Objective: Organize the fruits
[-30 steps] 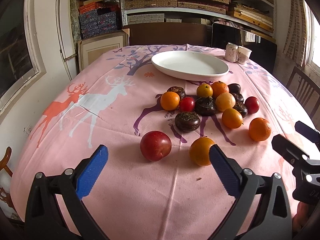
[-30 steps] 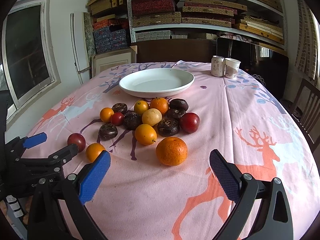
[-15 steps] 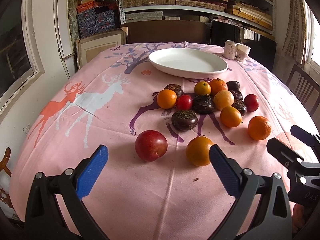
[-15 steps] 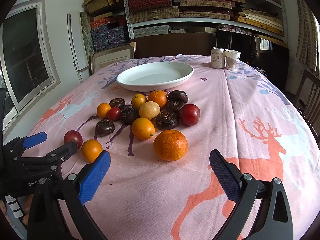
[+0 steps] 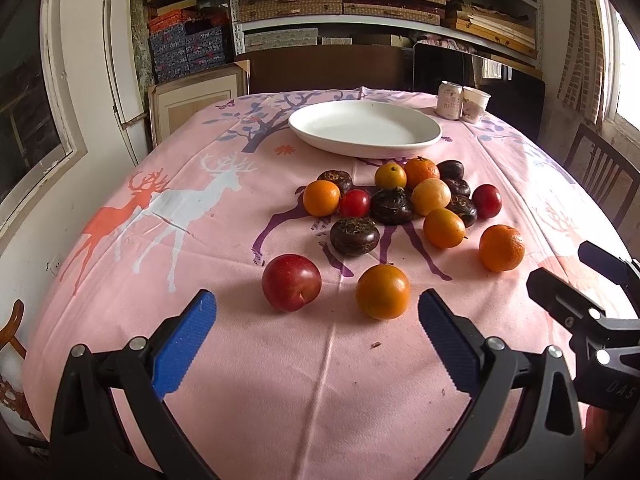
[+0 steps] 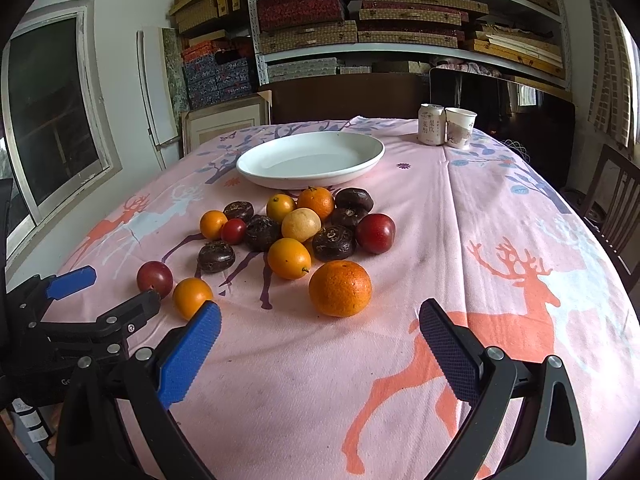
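A pile of fruit lies on the pink deer tablecloth (image 5: 180, 264): oranges, red plums and dark brown fruits. An empty white plate (image 5: 364, 128) stands behind the pile. My left gripper (image 5: 316, 344) is open and empty, just short of a red plum (image 5: 291, 282) and an orange (image 5: 383, 291). My right gripper (image 6: 320, 352) is open and empty, just short of a large orange (image 6: 340, 288). The plate (image 6: 310, 160) and the pile also show in the right wrist view, with the left gripper (image 6: 104, 292) at its lower left.
A can (image 6: 430, 124) and a paper cup (image 6: 460, 127) stand at the table's far right. A wooden chair (image 6: 616, 200) stands at the right side. Shelves of boxes (image 6: 360, 20) fill the back wall. The right gripper (image 5: 592, 280) shows at the left view's right edge.
Both grippers have drawn back and tilted a little, so the fruit sits slightly higher in view. Both stay open. No fruit has moved.
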`<state>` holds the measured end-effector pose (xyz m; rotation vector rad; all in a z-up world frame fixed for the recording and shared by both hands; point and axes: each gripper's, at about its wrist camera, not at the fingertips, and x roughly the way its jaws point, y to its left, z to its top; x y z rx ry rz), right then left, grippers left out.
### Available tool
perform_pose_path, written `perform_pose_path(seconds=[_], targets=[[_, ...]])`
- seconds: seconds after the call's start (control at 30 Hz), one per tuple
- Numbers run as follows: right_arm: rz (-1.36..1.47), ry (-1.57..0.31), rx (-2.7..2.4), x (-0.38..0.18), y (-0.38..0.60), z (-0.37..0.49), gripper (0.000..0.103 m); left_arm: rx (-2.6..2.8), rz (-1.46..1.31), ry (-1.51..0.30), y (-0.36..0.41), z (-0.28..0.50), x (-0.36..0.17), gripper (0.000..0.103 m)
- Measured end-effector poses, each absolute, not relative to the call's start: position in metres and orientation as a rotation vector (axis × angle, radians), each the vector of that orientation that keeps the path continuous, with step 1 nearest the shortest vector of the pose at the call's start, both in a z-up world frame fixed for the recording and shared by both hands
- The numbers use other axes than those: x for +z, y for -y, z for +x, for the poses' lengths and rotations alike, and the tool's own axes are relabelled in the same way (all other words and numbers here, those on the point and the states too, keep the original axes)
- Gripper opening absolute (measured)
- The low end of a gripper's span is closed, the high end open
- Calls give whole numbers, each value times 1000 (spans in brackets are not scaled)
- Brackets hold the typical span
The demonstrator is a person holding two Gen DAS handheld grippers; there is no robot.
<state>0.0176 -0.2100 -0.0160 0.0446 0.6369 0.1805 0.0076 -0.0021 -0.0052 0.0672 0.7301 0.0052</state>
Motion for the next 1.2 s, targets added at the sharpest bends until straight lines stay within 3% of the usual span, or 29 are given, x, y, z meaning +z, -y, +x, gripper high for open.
perform_pose_path(seconds=[0.37, 0.6, 1.07, 1.13, 1.17, 1.2], targets=[[40, -635, 176, -14, 209, 16, 100, 4, 66, -737, 1, 6, -6, 99], [23, -769, 316, -29, 213, 30, 99, -50, 80, -778, -18, 10, -20, 99], [28, -822, 341, -33, 237, 38, 99, -115, 111, -867, -32, 62, -28, 98], [19, -809, 336, -32, 237, 40, 99, -137, 124, -862, -29, 66, -27, 87], [18, -807, 336, -31, 237, 41, 100, -152, 134, -870, -28, 68, -28, 73], [19, -808, 335, -31, 238, 43, 99, -166, 134, -885, -27, 70, -30, 67]])
